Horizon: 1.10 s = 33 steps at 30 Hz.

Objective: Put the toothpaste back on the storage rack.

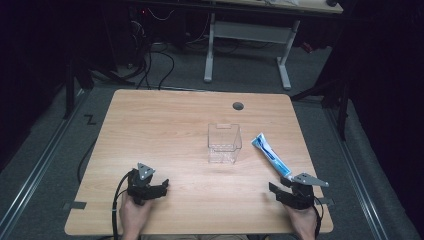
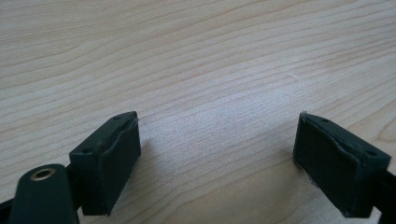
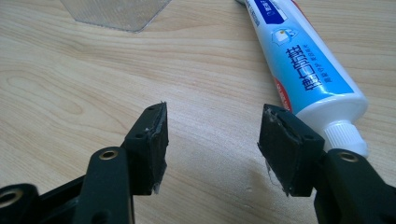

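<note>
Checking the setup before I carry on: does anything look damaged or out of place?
Only wear: the right gripper's pads are frayed at the edges. The toothpaste tube lies flat and capped; the clear box stands upright.

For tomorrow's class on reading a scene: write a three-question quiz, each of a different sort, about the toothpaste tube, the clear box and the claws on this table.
1. True or false: the toothpaste tube lies inside the clear box.
2. Which claw is nearer the tube? A) left claw B) right claw
3. Fill in: in the right gripper view the tube's white cap lies beside one jaw, not ______ the two jaws.

Key
1. False: it lies flat on the wooden table, to the right of the box.
2. B
3. between
</note>
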Motion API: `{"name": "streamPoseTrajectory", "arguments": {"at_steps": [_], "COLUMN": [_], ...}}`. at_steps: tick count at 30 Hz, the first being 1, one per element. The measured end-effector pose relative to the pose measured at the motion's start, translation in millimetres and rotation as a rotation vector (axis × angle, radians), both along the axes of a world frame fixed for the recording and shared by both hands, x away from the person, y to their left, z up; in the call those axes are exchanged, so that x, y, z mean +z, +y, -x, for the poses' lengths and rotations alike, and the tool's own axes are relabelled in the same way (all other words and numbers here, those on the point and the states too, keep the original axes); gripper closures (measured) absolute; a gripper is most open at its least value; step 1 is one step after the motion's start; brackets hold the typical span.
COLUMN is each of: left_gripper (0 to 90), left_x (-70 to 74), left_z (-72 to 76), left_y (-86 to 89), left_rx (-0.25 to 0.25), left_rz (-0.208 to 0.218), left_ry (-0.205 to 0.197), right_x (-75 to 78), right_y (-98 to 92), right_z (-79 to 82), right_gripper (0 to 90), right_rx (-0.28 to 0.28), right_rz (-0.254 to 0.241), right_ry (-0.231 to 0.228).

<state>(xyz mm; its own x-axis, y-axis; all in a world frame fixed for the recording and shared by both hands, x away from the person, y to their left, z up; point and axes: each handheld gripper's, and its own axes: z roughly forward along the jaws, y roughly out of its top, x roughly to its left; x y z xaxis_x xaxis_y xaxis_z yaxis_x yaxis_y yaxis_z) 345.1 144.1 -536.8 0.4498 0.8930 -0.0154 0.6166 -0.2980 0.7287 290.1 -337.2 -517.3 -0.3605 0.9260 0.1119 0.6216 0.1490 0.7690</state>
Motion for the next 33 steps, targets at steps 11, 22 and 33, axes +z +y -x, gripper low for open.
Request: {"name": "streamPoseTrajectory", "arguments": {"at_steps": [11,22,33], "left_gripper": [15.0,15.0,15.0], "left_x": [0.0,0.0,-0.1], "left_z": [0.0,0.0,0.0], "left_y": [0.0,-0.1,-0.1], "left_rx": [0.000,0.000,0.000], "left_rz": [0.000,0.001,0.001], "left_ry": [0.000,0.000,0.000], "right_x": [10.9,27.0,42.4], "right_y": [-7.5,-7.8,-3.7], "right_z": [1.9,-9.6,-28.2], "right_gripper": [43.6,41.2,39.3], "right_rx": [0.004,0.004,0.011], "right_rz": [-0.007,-0.038,-0.026], "right_ry": [-0.041,-0.096,-0.097]}}
